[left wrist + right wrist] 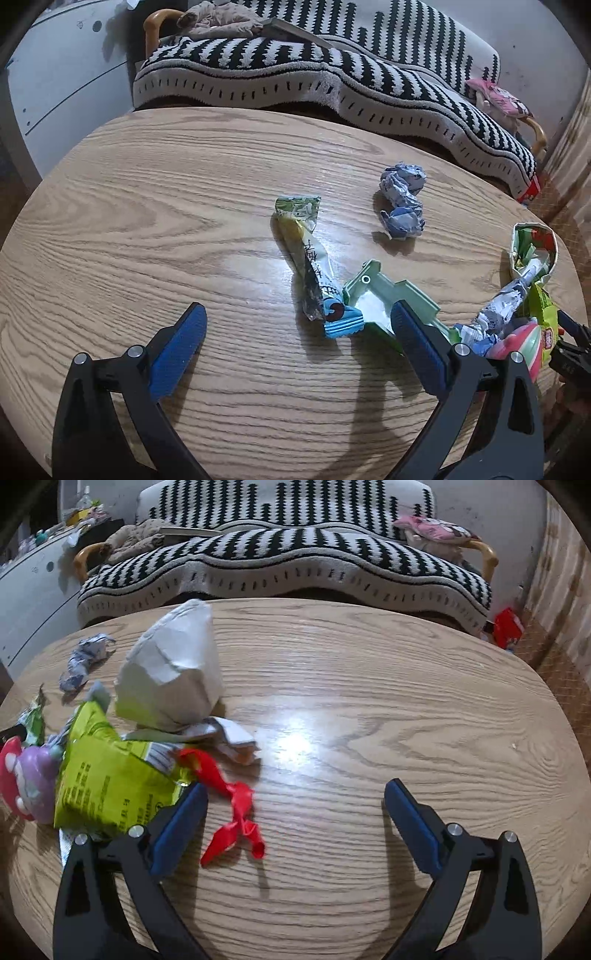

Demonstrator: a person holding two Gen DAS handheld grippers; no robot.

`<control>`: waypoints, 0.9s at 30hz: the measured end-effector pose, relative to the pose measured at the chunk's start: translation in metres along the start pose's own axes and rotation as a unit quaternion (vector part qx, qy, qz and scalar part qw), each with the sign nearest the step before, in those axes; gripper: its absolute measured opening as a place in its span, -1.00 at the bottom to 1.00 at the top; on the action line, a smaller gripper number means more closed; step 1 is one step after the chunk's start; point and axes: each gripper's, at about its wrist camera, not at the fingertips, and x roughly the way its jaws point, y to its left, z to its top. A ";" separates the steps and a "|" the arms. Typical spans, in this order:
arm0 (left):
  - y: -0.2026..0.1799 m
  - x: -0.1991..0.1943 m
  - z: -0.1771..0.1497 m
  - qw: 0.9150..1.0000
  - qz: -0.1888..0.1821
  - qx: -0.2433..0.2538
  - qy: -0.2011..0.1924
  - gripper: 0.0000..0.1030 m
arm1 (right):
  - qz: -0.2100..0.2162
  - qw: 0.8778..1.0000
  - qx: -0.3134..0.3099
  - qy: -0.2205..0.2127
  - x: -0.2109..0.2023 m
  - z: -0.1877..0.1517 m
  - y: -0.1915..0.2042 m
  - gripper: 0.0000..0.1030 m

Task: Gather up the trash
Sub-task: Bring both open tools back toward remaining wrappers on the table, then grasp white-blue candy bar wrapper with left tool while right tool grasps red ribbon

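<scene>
Left tongs (297, 332) stand released, both blue pads spread wide above the wooden tabletop (147, 221), nothing between them. Right tongs (293, 812) likewise released and empty.

Landmark for the left wrist view: the long green-and-white snack wrapper (308, 254), lying flat near the tabletop centre. Its blue crimped end lies just ahead of the left tongs. A pale green plastic piece (384, 295) touches that wrapper's near end on the right; the right-hand pad overlaps it in view. A crumpled blue-white paper wad (402, 201) sits apart from the wrapper, further back and to the right. At the right edge lies a heap: an opened carton (532, 247) with scraps inside, more crumpled paper, a lime-green bag.

Landmark for the right wrist view: the lime-green bag (107, 786), left of the right tongs. A crushed white paper cup (173, 672) lies behind it. A red deflated balloon (232, 805) lies just right of the bag, between the pads. A pink-and-purple toy (29, 782) touches the bag's left side.

Behind the tabletop, a sofa with a black-and-white patterned cover (295, 554).
</scene>
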 end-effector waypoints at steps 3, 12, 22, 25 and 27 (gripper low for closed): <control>0.000 0.003 0.001 1.000 -0.005 -0.003 0.004 0.88 | 0.008 1.000 -0.001 0.002 0.001 0.000 0.003 0.82; 0.002 0.003 0.005 0.999 -0.028 -0.021 0.000 0.88 | 0.018 1.000 0.002 0.007 0.002 -0.002 0.006 0.87; 0.021 0.010 0.023 0.998 -0.006 -0.068 -0.015 0.88 | 0.018 1.000 0.002 0.007 0.002 -0.002 0.005 0.88; 0.022 0.016 0.030 0.998 0.003 -0.067 -0.016 0.88 | 0.018 1.000 0.003 0.007 0.002 -0.002 0.006 0.88; 0.015 0.021 0.033 0.999 0.026 -0.046 -0.013 0.88 | 0.017 1.000 0.004 0.007 0.002 -0.002 0.007 0.89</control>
